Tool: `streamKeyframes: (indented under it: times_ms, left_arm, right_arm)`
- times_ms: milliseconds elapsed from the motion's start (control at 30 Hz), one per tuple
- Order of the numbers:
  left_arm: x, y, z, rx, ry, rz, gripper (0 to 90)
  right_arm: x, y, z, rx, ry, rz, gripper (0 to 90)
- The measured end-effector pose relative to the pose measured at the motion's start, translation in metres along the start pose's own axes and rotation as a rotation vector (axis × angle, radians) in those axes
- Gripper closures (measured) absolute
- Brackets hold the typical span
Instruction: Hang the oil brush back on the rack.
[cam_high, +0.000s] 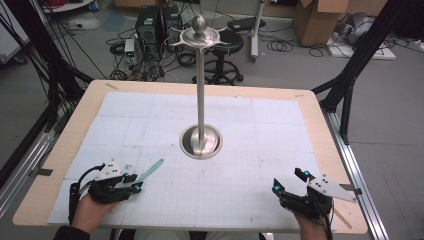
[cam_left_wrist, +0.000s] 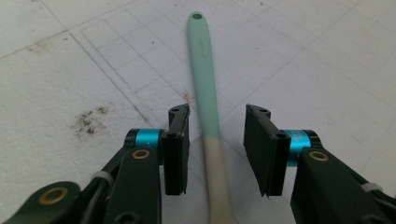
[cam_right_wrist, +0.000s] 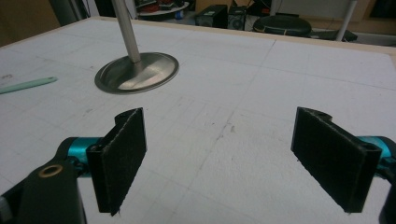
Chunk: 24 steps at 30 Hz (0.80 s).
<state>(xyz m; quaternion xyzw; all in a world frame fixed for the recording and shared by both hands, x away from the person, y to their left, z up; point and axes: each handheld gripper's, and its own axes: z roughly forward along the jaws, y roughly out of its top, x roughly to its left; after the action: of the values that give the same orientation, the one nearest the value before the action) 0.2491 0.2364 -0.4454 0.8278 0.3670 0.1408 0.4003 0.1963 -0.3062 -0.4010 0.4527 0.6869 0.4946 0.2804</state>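
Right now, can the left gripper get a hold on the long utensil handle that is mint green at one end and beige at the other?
Probably yes. The left gripper already straddles the mint-and-beige handle; its jaws stand apart on either side, and nothing blocks them.

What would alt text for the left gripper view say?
A mint-green and cream utensil handle lies on the white gridded mat, running between the left gripper's two black jaws, which stand apart on either side without pressing it.
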Motion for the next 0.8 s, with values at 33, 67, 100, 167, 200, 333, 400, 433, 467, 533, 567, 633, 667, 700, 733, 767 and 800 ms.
streamKeyframes:
  times_ms: [33, 67, 100, 167, 200, 333, 400, 433, 467, 533, 567, 633, 667, 700, 733, 767, 800]
  left_arm:
    - [0.0002, 0.0002, -0.0004, 0.006, 0.007, 0.004, 63.6]
    - [0.0001, 0.0007, -0.0010, 0.014, 0.015, -0.003, 65.4]
    - [-0.0003, 0.0012, -0.0011, 0.018, 0.022, -0.011, 67.2]
    - [-0.0008, 0.0013, -0.0008, 0.018, 0.032, -0.010, 70.3]
    - [-0.0006, 0.0014, -0.0010, 0.022, 0.035, -0.009, 72.0]
    - [-0.0016, 0.0025, -0.0006, 0.029, 0.038, -0.022, 75.9]
    - [-0.0025, 0.0036, -0.0004, 0.040, 0.036, -0.023, 80.3]
    - [-0.0026, 0.0042, -0.0003, 0.044, 0.039, -0.021, 80.4]
    - [-0.0030, 0.0044, -0.0001, 0.043, 0.041, -0.023, 80.5]
    - [-0.0029, 0.0047, -0.0002, 0.048, 0.041, -0.027, 80.8]
    - [-0.0027, 0.0049, -0.0001, 0.049, 0.041, -0.032, 80.8]
    - [-0.0027, 0.0055, -0.0001, 0.053, 0.045, -0.048, 81.0]
    - [-0.0027, 0.0059, 0.0000, 0.053, 0.043, -0.063, 81.1]
    - [-0.0022, 0.0060, 0.0000, 0.053, 0.042, -0.067, 81.1]
    - [-0.0015, 0.0060, -0.0001, 0.054, 0.037, -0.071, 81.2]
    - [-0.0012, 0.0062, -0.0002, 0.054, 0.037, -0.075, 81.2]
    - [-0.0011, 0.0063, -0.0001, 0.051, 0.034, -0.086, 81.3]
  right_arm:
    - [0.0001, 0.0000, 0.0000, 0.001, 0.001, -0.001, 16.6]
    - [0.0002, 0.0000, 0.0000, 0.001, 0.003, -0.001, 16.6]
    - [0.0002, -0.0001, -0.0001, 0.002, 0.002, -0.001, 16.6]
    - [0.0002, -0.0001, -0.0002, 0.001, 0.000, 0.000, 16.6]
    - [0.0002, -0.0001, -0.0002, 0.000, 0.000, 0.000, 16.6]
    - [0.0003, 0.0000, 0.0000, 0.001, 0.000, 0.002, 16.6]
    - [0.0003, -0.0001, 0.0003, 0.001, -0.002, 0.000, 16.6]
    - [0.0004, 0.0000, 0.0002, 0.001, -0.002, 0.002, 16.6]
    - [0.0004, 0.0000, 0.0001, 0.001, -0.001, 0.002, 16.6]
    - [0.0004, 0.0000, 0.0000, 0.002, -0.002, 0.004, 16.6]
    - [0.0004, 0.0000, 0.0001, 0.001, -0.002, 0.003, 16.6]
    - [0.0003, 0.0000, 0.0001, 0.002, -0.002, 0.000, 16.6]
    - [0.0004, 0.0000, 0.0001, 0.001, -0.002, 0.001, 16.6]
    - [0.0004, 0.0000, 0.0000, 0.001, -0.002, 0.001, 16.7]
    - [0.0003, 0.0000, -0.0001, 0.002, -0.002, 0.000, 16.7]
    - [0.0002, 0.0000, -0.0002, 0.001, -0.001, 0.000, 16.7]
    - [-0.0002, 0.0001, -0.0001, -0.002, -0.003, -0.005, 16.7]
